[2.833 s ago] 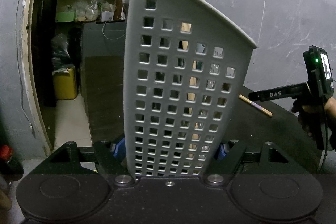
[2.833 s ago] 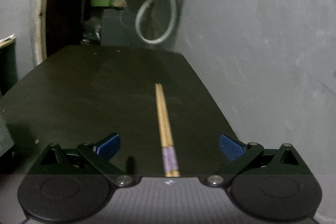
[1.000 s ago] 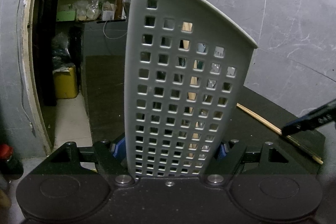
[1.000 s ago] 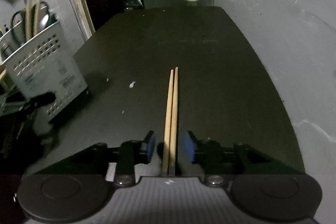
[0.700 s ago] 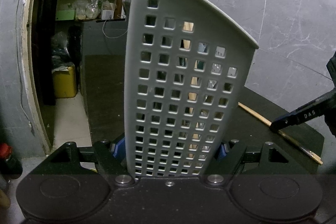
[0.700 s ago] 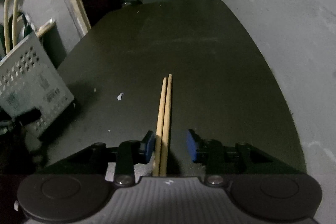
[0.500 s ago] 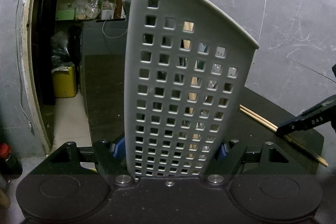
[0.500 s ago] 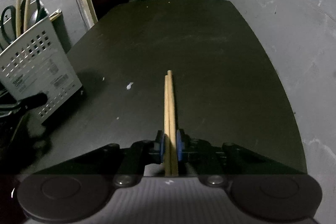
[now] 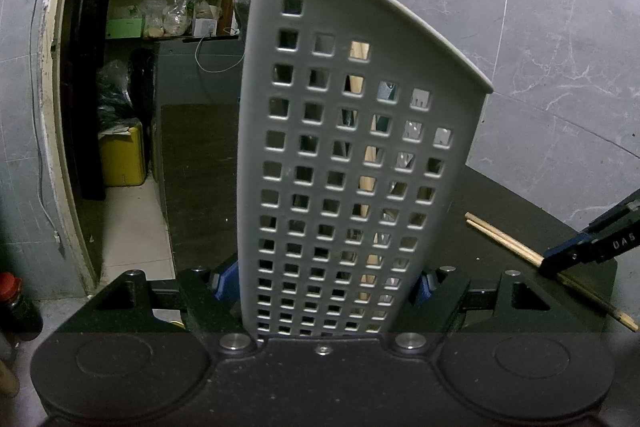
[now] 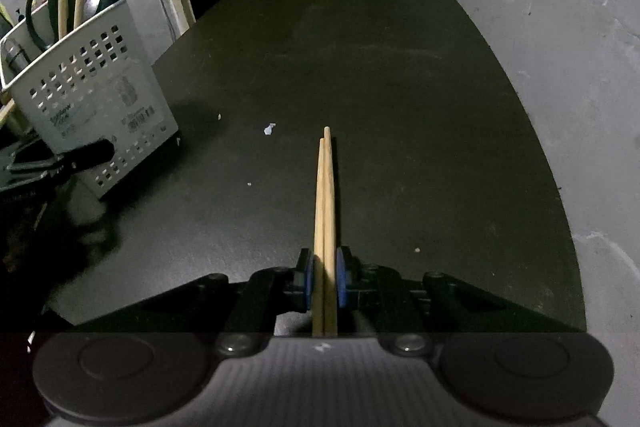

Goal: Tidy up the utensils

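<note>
Most stuff's already standing in the gray basket (image 9: 360,167), which my left gripper (image 9: 322,281) has clamped by its sides, center frame. My right gripper (image 10: 324,281) is pinching the chopsticks (image 10: 325,211), lower center on the black table (image 10: 400,87). Prob just those left to lift n drop in the basket.

white letters "das" stand on the dark finger of the right tool (image 9: 576,255), seen at the right edge of the left wrist view. the grey perforated basket (image 10: 92,99) carries two printed labels on its side in the right wrist view; their print is too blurred to read.
</note>
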`<state>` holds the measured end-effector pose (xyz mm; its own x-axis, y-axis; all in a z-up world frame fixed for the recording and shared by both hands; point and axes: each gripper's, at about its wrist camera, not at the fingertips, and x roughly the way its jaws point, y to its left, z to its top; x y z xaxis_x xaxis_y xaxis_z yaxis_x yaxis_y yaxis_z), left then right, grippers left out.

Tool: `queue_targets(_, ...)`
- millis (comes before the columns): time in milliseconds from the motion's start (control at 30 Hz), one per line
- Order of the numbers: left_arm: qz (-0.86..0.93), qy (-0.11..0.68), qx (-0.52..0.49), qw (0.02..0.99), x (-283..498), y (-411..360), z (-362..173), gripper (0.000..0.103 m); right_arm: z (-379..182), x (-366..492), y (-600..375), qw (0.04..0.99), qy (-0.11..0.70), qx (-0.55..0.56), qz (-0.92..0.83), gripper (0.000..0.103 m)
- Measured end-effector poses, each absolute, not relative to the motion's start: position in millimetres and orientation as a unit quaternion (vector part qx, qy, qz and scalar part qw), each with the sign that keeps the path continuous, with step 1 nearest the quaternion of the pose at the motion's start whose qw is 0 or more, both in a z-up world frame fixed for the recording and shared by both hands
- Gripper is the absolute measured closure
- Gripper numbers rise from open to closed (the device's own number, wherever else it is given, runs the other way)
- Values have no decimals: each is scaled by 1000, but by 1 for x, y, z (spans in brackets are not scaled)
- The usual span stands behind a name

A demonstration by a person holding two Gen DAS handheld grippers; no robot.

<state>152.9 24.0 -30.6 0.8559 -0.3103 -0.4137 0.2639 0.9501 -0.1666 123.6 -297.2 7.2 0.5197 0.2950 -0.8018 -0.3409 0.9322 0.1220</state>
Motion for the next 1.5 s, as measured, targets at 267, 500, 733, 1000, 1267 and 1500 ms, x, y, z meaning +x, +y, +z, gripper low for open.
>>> queue_targets(267, -149, 223, -52, 962, 153, 24, -31, 24, 7, 137, -291, 865, 456, -48, 203, 88)
queue_targets(500, -149, 223, -52, 962, 153, 24, -31, 24, 6, 139, -285, 865, 453, -56, 206, 88)
queue_targets(733, -149, 223, -52, 962, 153, 24, -31, 24, 8, 131, -288, 863, 457, -54, 210, 88)
queue_targets(1000, -149, 223, -52, 962, 152, 24, -31, 24, 10, 128, -302, 854, 468, -8, 228, 64)
queue_targets(1267, -148, 223, -52, 962, 152, 24, -31, 23, 17, 99, -300, 822, 500, -60, 265, 31)
queue_targets(1500, -147, 223, -51, 962, 153, 25, -31, 23, 15, 87, -274, 794, 513, -159, 285, 21)
